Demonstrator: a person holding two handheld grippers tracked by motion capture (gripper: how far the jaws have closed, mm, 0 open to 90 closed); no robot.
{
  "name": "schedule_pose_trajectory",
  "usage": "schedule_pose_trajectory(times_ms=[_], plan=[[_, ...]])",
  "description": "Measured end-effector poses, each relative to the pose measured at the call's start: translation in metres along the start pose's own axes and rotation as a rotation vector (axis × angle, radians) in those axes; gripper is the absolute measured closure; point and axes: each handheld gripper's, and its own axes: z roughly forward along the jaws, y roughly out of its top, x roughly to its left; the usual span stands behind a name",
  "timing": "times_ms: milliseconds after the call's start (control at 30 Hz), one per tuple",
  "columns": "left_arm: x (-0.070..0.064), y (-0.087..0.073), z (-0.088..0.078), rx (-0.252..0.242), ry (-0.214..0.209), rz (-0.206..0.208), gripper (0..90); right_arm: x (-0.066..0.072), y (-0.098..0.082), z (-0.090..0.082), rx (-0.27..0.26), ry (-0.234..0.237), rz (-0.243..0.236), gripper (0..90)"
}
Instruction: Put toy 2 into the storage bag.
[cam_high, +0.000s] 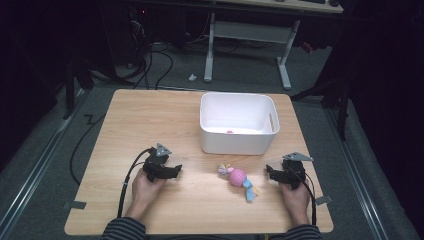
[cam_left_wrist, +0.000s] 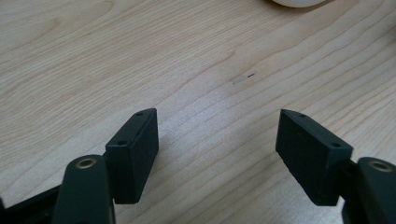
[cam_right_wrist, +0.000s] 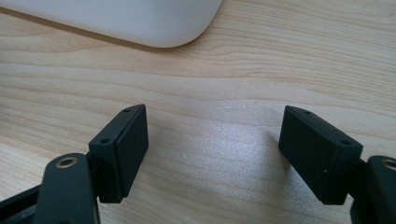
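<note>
At nine o'clock on the surface (cam_high: 125, 130), the left gripper (cam_high: 172, 170) rests with jaws open and empty. The knotted toy (cam_high: 239, 179) lies at the centre, not yet picked, just beside the white bin (cam_high: 238, 142) at twelve. At three o'clock the right gripper (cam_high: 271, 171) waits, jaws open, with free room around it.

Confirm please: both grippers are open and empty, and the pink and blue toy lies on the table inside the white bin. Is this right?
Not quite. The pink and blue toy lies on the table in front of the white bin, outside it, between both open, empty grippers, the left gripper and right gripper. The high view shows this.
</note>
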Motion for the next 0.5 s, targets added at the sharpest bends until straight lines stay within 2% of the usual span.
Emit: schedule_pose_trajectory(times_ms=[167,267,333,500], plan=[[0.0008,0.0,0.0033,-0.018,-0.008,-0.002,29.3,0.0,0.0001,0.0002,0.0,-0.001,0.0,24.2],[-0.0029,-0.0015,0.0069,-0.032,0.012,0.029,24.5,-0.0002,0.0002,0.0002,0.0,0.001,-0.002,24.1],[-0.0037,-0.0029,0.0092,-0.051,0.01,0.031,19.5,-0.0002,0.0003,0.0003,0.0,0.001,-0.002,23.8],[-0.0038,-0.0029,0.0092,-0.054,0.013,0.029,19.7,0.0004,0.0002,0.0004,0.003,0.01,-0.006,21.2]])
